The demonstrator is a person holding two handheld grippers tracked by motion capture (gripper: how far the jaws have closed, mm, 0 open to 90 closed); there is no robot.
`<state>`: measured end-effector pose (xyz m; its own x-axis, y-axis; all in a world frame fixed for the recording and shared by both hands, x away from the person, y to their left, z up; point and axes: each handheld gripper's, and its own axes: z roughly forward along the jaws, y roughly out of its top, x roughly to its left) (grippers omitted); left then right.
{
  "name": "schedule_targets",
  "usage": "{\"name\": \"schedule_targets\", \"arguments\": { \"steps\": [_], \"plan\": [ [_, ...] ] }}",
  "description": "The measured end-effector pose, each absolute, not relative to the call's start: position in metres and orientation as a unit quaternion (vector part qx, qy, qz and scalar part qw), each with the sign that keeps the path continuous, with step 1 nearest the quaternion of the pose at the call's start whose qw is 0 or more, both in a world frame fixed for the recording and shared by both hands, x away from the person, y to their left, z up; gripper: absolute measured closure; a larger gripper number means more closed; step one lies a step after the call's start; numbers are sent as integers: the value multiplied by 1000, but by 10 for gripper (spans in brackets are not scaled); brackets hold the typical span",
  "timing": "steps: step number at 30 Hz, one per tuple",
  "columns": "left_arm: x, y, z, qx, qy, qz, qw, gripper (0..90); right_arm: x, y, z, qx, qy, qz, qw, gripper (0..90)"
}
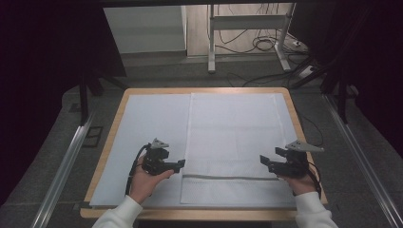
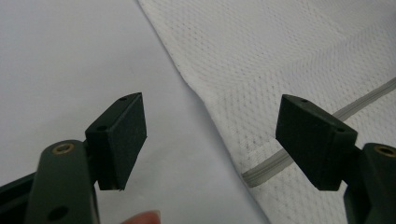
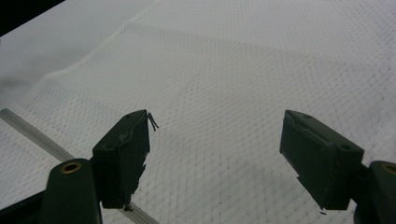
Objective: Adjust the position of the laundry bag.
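A white mesh laundry bag (image 1: pixel 233 137) lies flat on a white sheet (image 1: pixel 152 123) that covers the wooden table (image 1: pixel 199 214). A grey zipper (image 1: pixel 228 177) runs across the bag near its front edge. My left gripper (image 1: pixel 182 165) hovers at the bag's left edge, beside the zipper's end, and stands open. In the left gripper view its jaws (image 2: pixel 212 116) straddle the bag's hem (image 2: pixel 201 93), the zipper (image 2: pixel 271 163) and a strip of the sheet (image 2: pixel 70 56). My right gripper (image 1: pixel 263 162) is open at the bag's right side. Its jaws (image 3: pixel 217 121) stand wide over the mesh (image 3: pixel 233 70), with the zipper (image 3: pixel 32 132) at the left.
Beyond the table's far edge stands a metal frame (image 1: pixel 211 42) with loose cables (image 1: pixel 266 45) on the floor. Metal rails (image 1: pixel 66 161) (image 1: pixel 361 161) run along the floor on both sides. The sheet's left half is bare.
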<state>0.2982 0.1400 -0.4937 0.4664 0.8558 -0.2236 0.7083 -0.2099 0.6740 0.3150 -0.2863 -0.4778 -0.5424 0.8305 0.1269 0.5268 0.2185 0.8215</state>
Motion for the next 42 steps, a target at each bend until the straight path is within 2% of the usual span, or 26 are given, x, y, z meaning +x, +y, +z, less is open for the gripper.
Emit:
{"name": "schedule_targets", "arguments": {
  "steps": [7, 30, 42],
  "plan": [
    [311, 133, -502, 770, 519, 67, 366, 272, 315, -285, -479, 445, 763, 435, 173, 238],
    [320, 120, -516, 783, 517, 27, 344, 404, 316, -286, -476, 454, 759, 432, 177, 237],
    [319, 114, -520, 788, 516, 32, 335, 483, 314, -284, -473, 448, 763, 425, 191, 237]
  ]
}}
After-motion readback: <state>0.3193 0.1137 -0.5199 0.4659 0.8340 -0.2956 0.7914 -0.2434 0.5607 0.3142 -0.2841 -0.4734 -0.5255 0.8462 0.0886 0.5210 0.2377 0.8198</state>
